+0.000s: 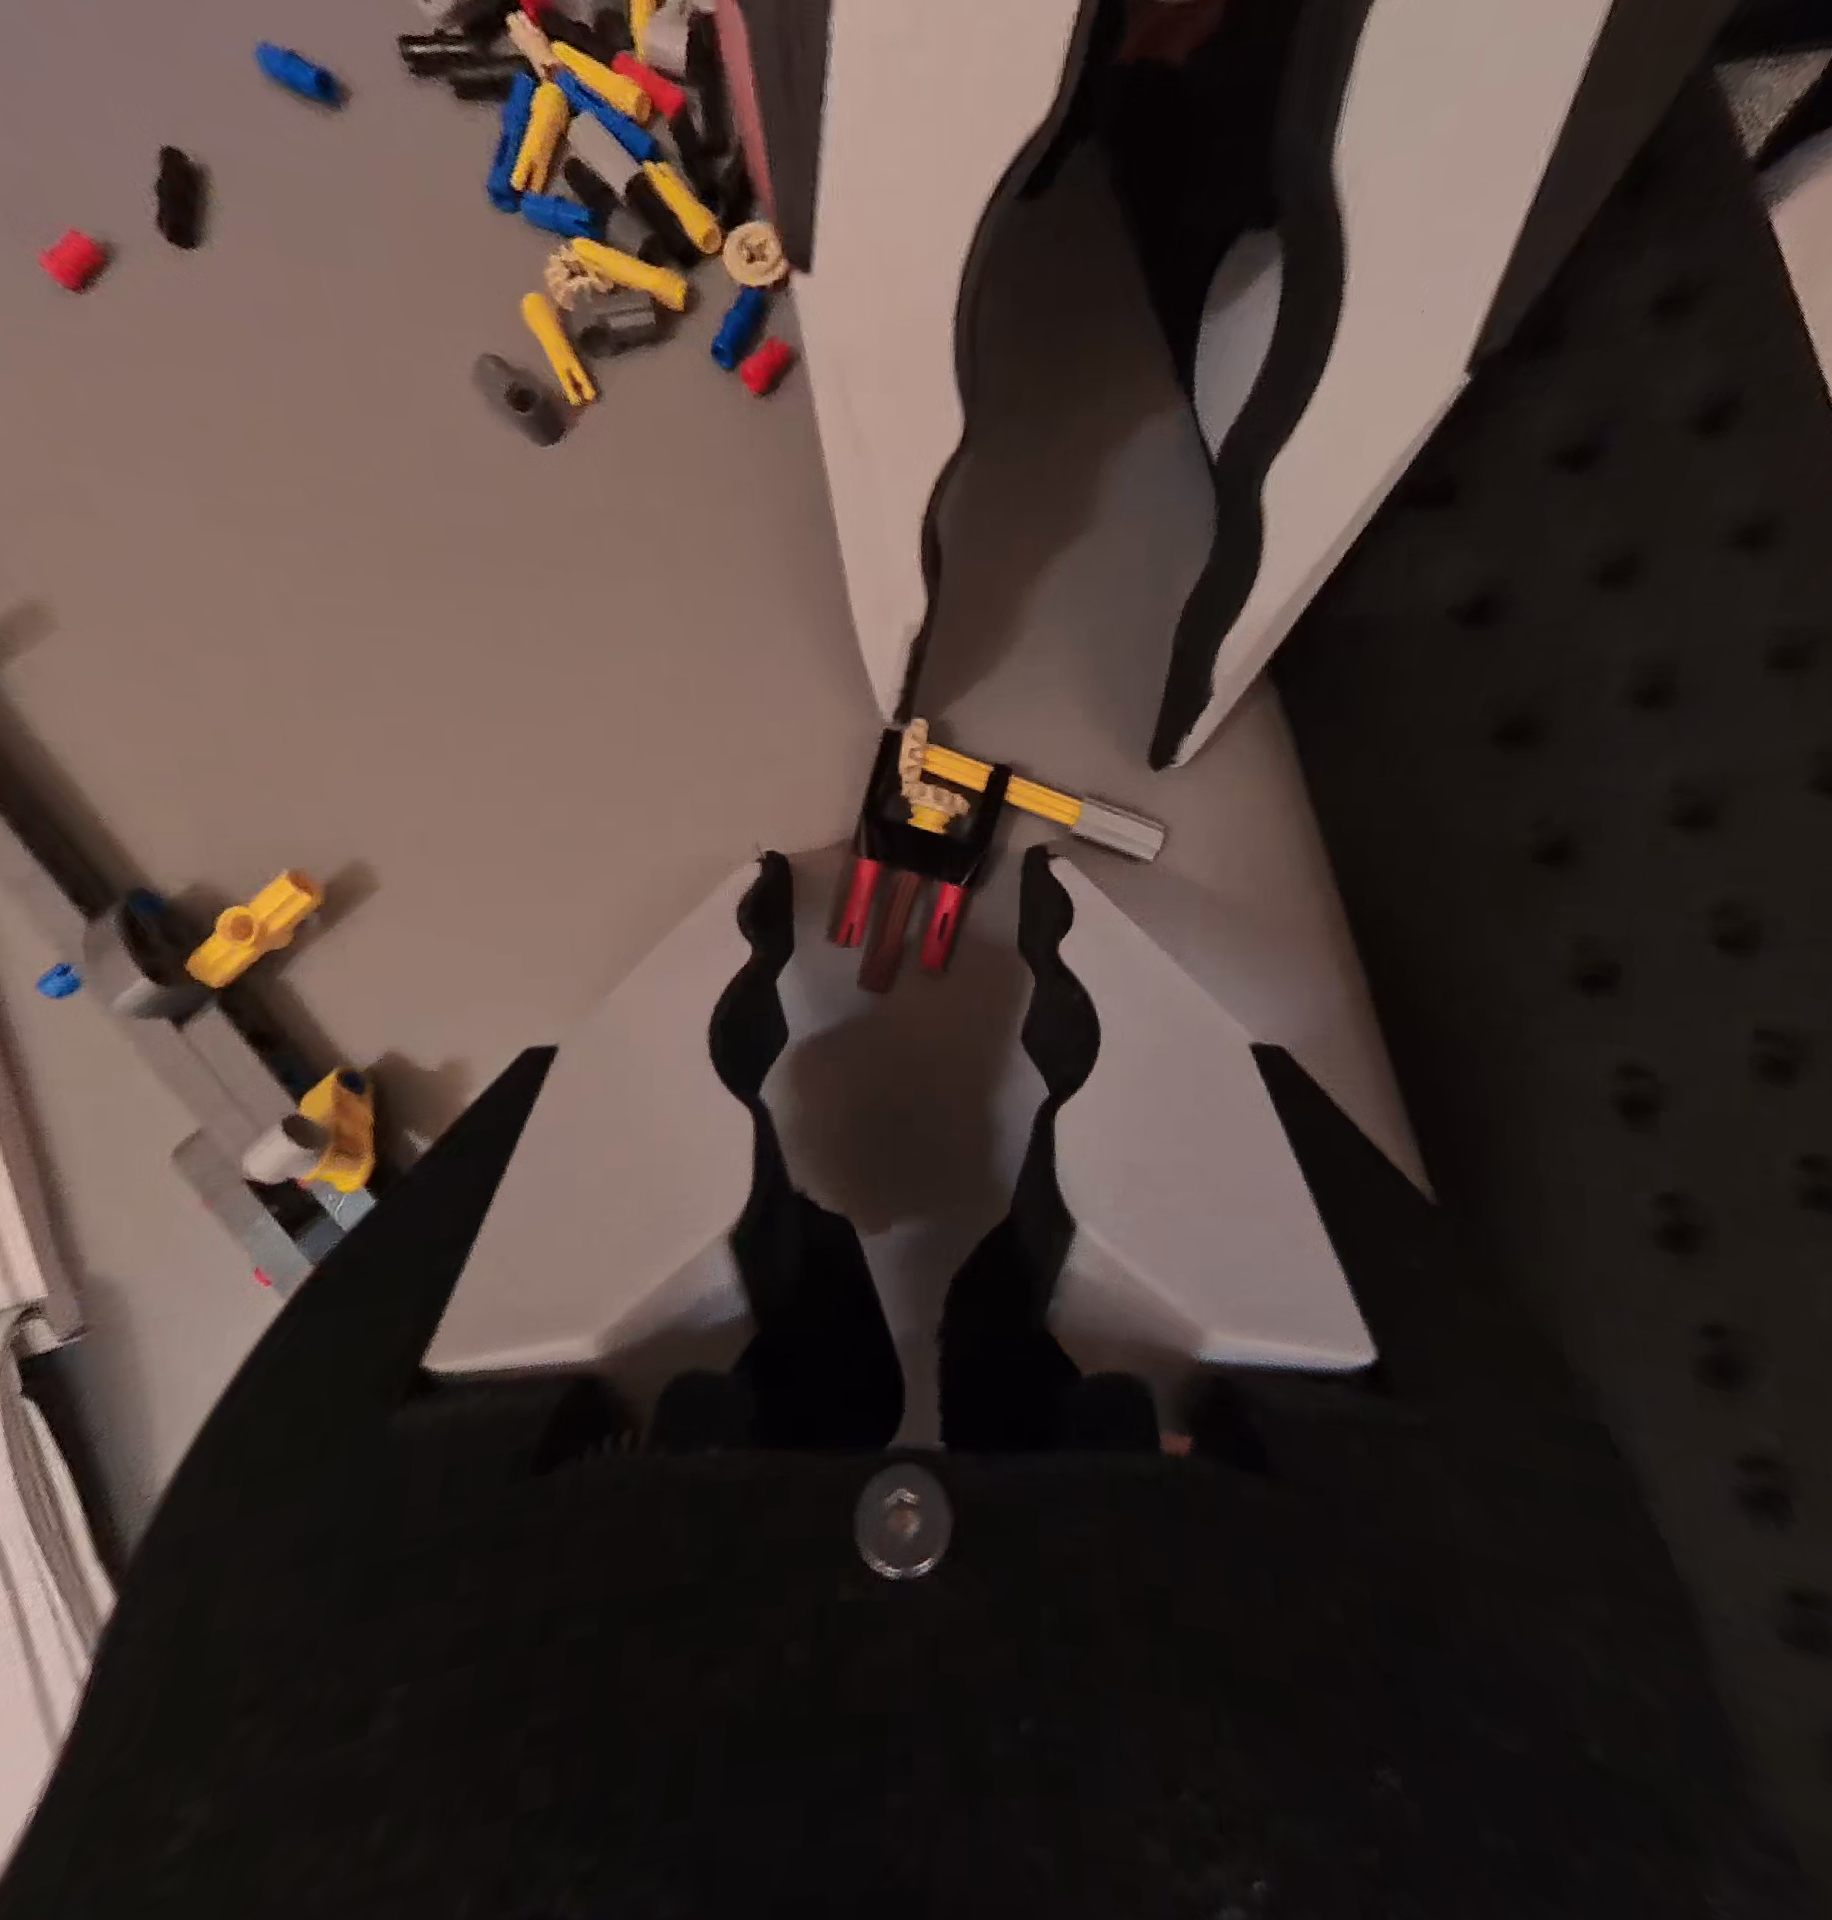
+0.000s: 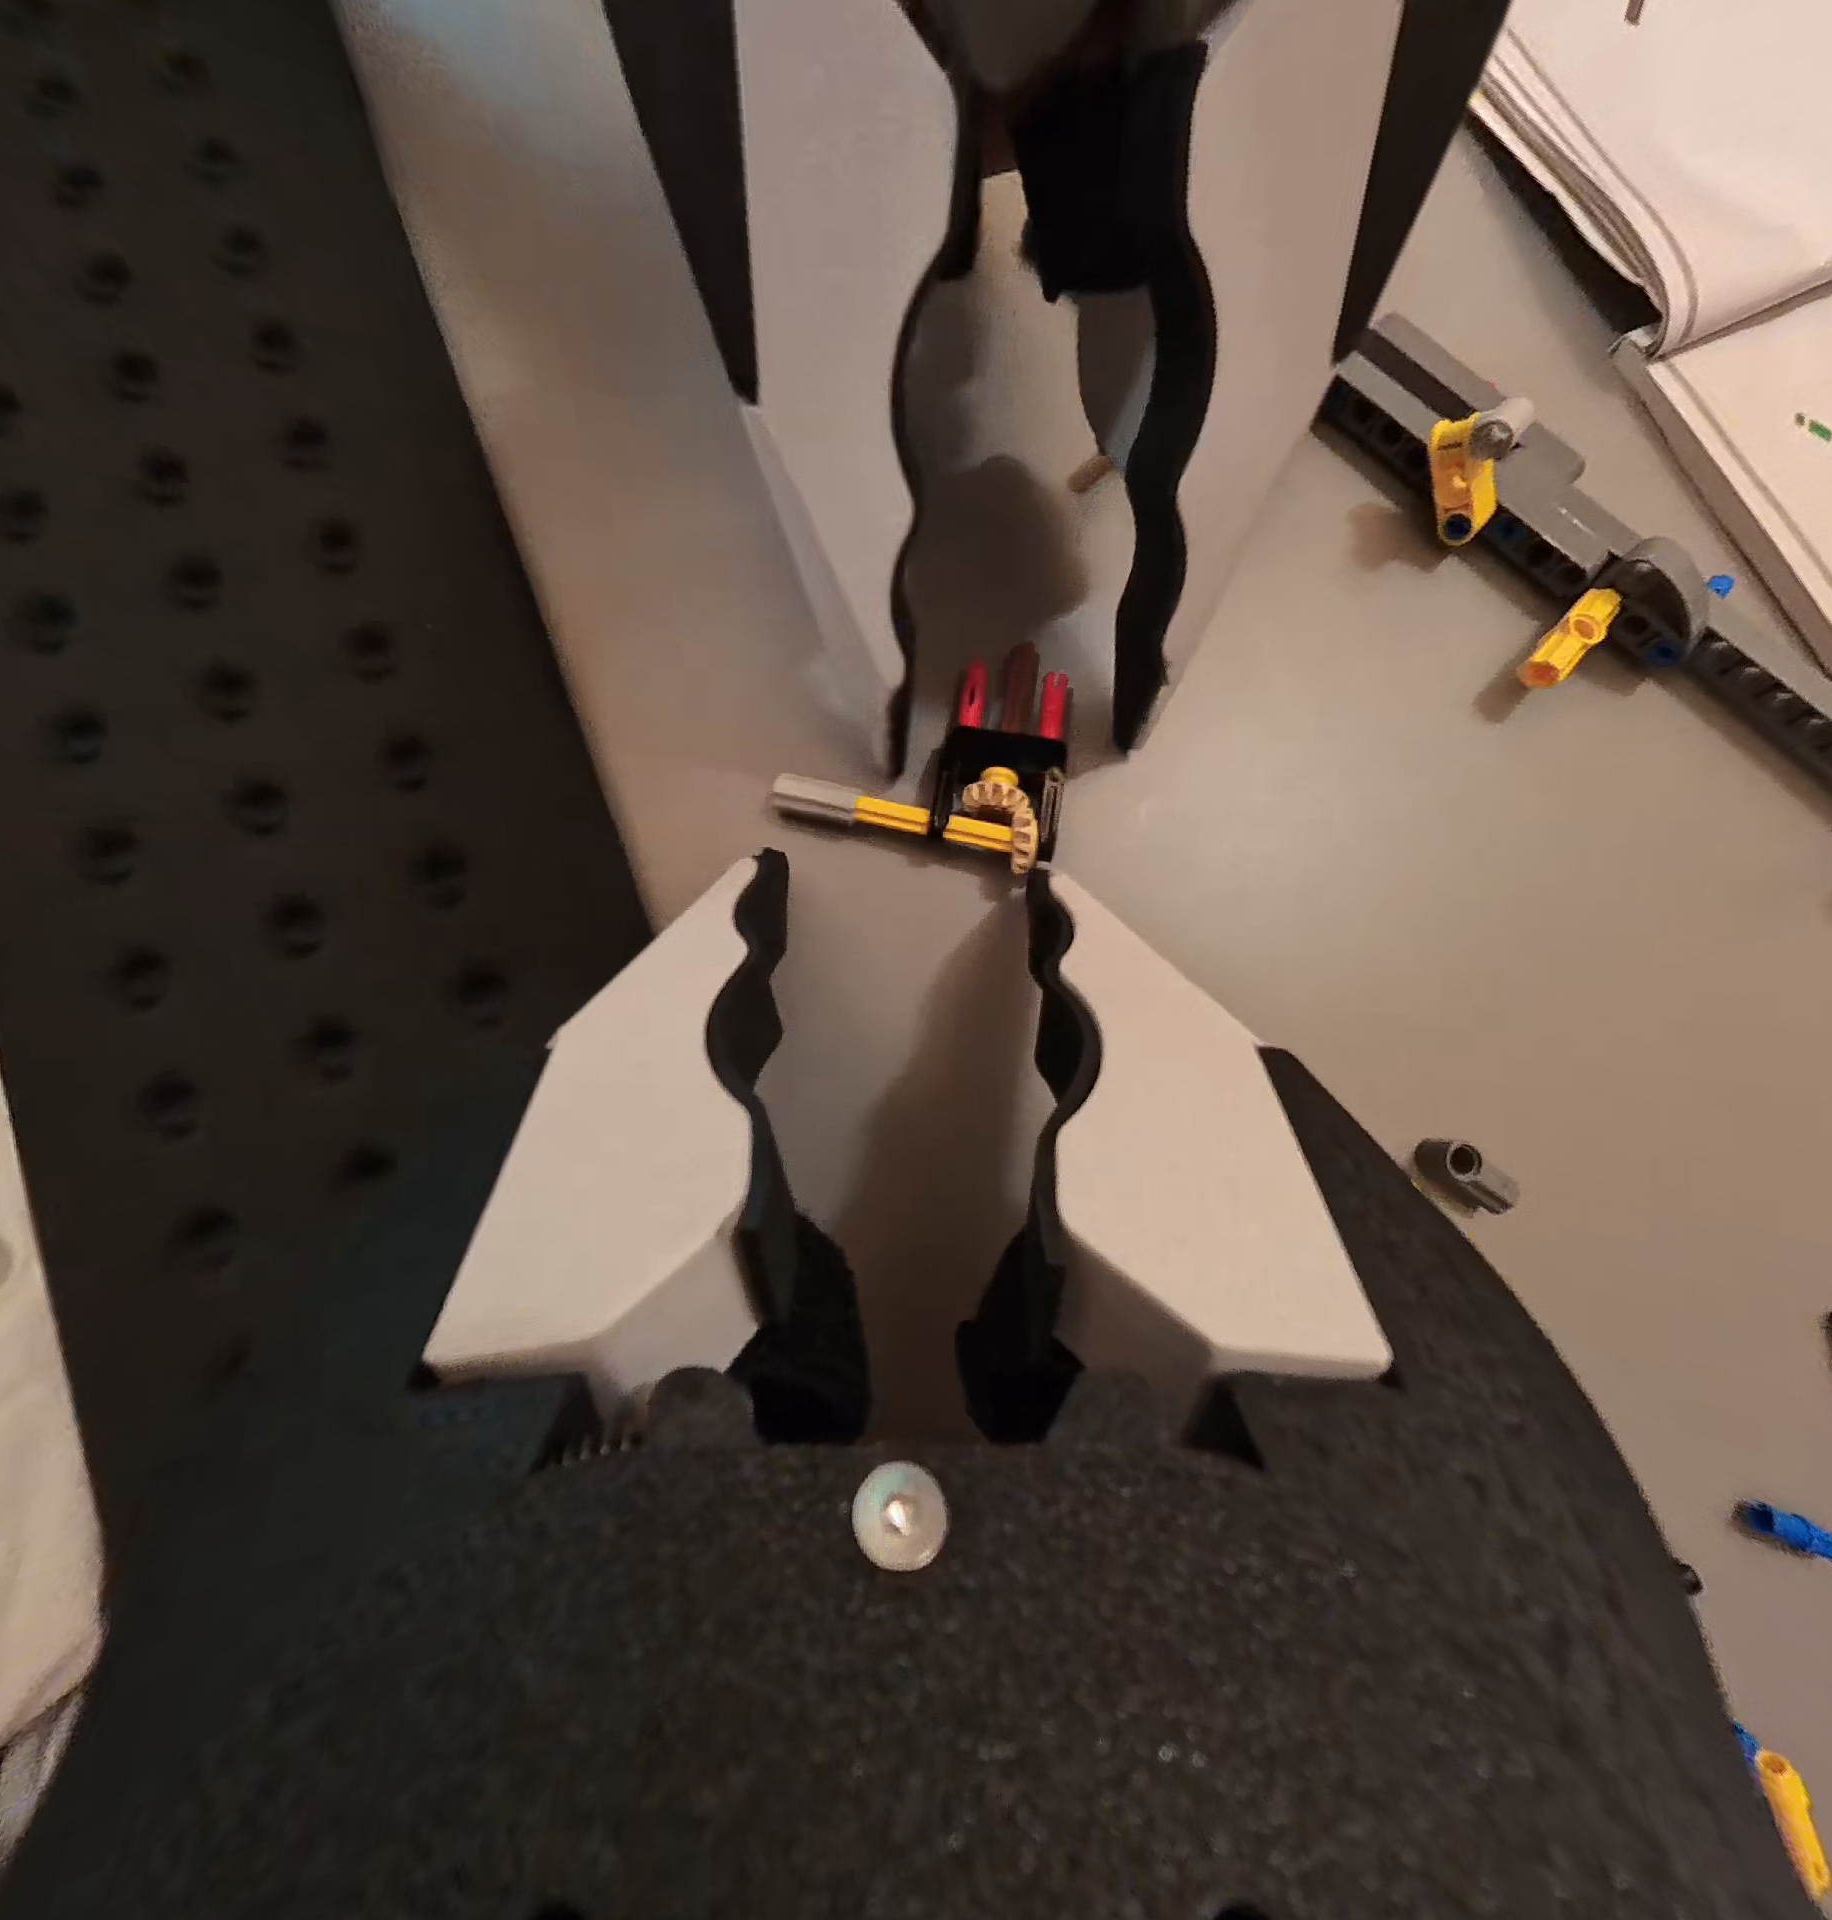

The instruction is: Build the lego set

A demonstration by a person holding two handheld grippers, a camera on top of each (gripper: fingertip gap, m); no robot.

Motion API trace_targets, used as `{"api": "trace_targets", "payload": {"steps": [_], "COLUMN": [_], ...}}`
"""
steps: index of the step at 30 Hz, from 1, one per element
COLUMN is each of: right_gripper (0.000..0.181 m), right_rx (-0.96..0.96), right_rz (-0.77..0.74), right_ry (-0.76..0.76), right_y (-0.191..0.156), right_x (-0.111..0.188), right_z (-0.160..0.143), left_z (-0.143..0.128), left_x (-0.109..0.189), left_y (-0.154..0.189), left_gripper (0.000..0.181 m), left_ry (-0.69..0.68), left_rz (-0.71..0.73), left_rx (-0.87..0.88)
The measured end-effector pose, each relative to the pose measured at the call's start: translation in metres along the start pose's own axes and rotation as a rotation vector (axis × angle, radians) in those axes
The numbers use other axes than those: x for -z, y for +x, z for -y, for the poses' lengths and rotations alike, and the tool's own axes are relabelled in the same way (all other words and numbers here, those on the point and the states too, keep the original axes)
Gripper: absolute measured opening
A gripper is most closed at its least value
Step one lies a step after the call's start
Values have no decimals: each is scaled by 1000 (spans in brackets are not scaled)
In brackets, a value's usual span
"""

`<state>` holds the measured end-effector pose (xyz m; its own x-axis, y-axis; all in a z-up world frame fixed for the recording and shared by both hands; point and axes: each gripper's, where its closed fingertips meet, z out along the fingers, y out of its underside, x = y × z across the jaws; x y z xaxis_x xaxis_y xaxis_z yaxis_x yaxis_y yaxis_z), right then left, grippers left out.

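Observation:
A small lego assembly (image 1: 927,821) lies on the grey table: a black frame with tan gears, a yellow axle with a grey sleeve, and red pins and a brown axle sticking out. My left gripper (image 1: 907,860) is open, its tips on either side of the red pins. My right gripper (image 1: 1037,732) faces it from the far side, open, its tips near the yellow axle. In the right wrist view the assembly (image 2: 995,800) lies just ahead of my right gripper (image 2: 904,873), with my left gripper (image 2: 1014,756) beyond. Neither grips the assembly.
A pile of loose blue, yellow, black and red pieces (image 1: 600,177) lies at the far left. A long grey-black beam with yellow connectors (image 1: 237,997) (image 2: 1577,530) lies beside a booklet (image 2: 1722,208). A dark dimpled mat (image 1: 1618,935) (image 2: 216,623) borders the table. The tips of both grippers are at nearly the same place.

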<state>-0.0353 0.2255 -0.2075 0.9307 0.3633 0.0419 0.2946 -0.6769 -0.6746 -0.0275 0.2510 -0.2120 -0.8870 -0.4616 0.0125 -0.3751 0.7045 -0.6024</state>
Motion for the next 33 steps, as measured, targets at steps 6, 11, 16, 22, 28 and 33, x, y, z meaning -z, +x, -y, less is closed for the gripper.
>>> {"api": "trace_targets", "payload": {"steps": [6,11,16,22,28,33], "right_gripper": [43,35,29,29,70,74], "right_rx": [-24,-36,-14,-28,-73,-8], "right_rz": [36,2,-47,-34,73,83], "right_ry": [0,9,-17,-18,21,26], "right_y": [-1,5,10,10,2,-1], "right_x": [-1,0,-3,-3,2,-2], "right_z": [0,1,-1,-1,2,5], "left_z": [4,5,4,5,4,5], "left_x": [-3,-3,-3,-3,-2,-1], "left_y": [4,3,2,3,3,2], "left_gripper": [24,24,24,24,24,24], "left_ry": [35,77,76,88,101,115], "left_rz": [9,47,68,67,51,32], "left_rx": [-8,60,64,89,114,182]}}
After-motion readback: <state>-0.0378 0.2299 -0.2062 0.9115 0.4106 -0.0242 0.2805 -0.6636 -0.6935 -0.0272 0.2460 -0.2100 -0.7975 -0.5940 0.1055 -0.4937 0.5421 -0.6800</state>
